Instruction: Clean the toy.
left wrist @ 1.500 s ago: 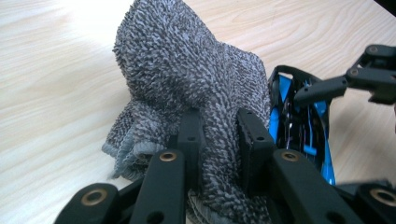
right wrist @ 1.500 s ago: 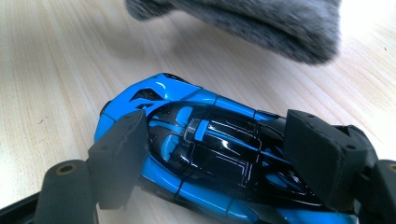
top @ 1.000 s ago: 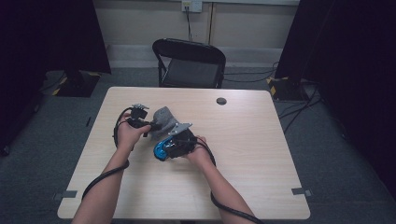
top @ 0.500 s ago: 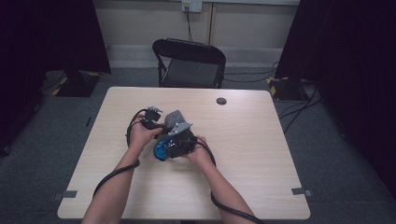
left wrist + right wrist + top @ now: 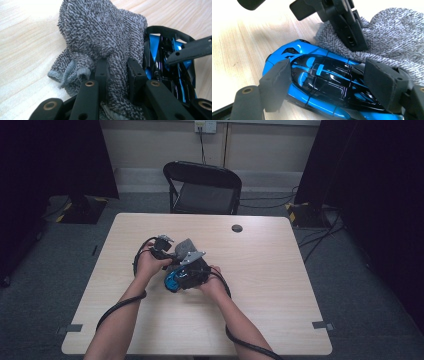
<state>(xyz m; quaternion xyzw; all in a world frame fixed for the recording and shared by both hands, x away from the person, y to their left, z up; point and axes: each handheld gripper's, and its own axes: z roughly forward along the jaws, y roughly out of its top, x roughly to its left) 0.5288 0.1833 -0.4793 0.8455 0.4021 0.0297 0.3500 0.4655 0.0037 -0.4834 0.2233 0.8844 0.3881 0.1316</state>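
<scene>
Grey looped terry cloth [image 5: 100,42] sits pinched in the closed left gripper [image 5: 117,72], at 10 o'clock from the glossy blue-and-black toy car [image 5: 322,82]. Right gripper [image 5: 332,85] clamps the car across its sides, jaws wide. Right gripper view reveals the car's roof; high view shows the pale wooden table [image 5: 280,285].

A light wood-grain table [image 5: 280,285] sits on grey carpet [image 5: 365,285]. At 12 o'clock from the table, a black folding chair [image 5: 204,187] faces it, backed by a beige wall [image 5: 150,142] with a pale baseboard. 1 wall outlet [image 5: 205,126] hangs above the chair, a cord dropping from it. Black curtains [image 5: 50,160] darken 10 o'clock and 2 o'clock. A small black disc [image 5: 237,228] lies on the tabletop toward 12 o'clock. Grey tape strips [image 5: 323,325] mark the floor at 4 and 8 o'clock.
</scene>
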